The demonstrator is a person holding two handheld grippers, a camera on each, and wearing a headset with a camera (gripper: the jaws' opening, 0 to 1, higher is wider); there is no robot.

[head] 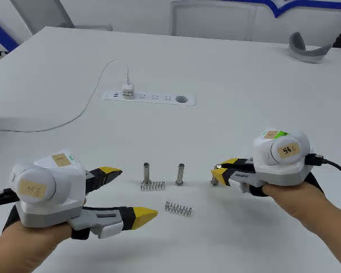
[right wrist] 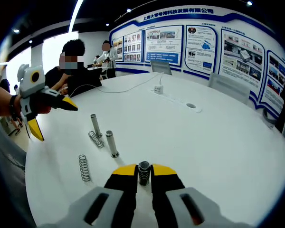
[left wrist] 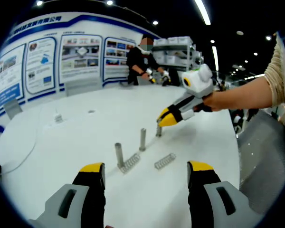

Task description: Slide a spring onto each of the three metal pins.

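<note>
Fingers [right wrist: 127,174] of the right gripper [right wrist: 143,175] were pressed together on the held spring [right wrist: 143,171]. It stood upright around the right pin [right wrist: 143,165], of which only the dark top was visible between the yellow tips. How far down the pin this spring reached could not be told, because the tips covered its lower part.

The middle pin [head: 181,173] stood bare and upright just to the left of it, a short grey metal rod with a small foot. The left pin [head: 146,172] stood near that one and looked the same. At its base lay the leaning spring [head: 153,185], a short silver coil on its side, touching the foot of the pin but not around it. The loose spring [head: 178,209] lay flat on the white table [head: 244,102], nearer to the person and apart from all three pins.

The left gripper [head: 134,192] hovered at the left of the pins with its fingers [left wrist: 92,175] spread wide and nothing between them. Nothing stood between them and the two lying springs.

Farther back on the table lay a white power strip [head: 159,98] with a plug [head: 128,90] in it and a thin cable [head: 74,118] running off to the left. A grey curved object [head: 307,50] lay at the far right edge.
</note>
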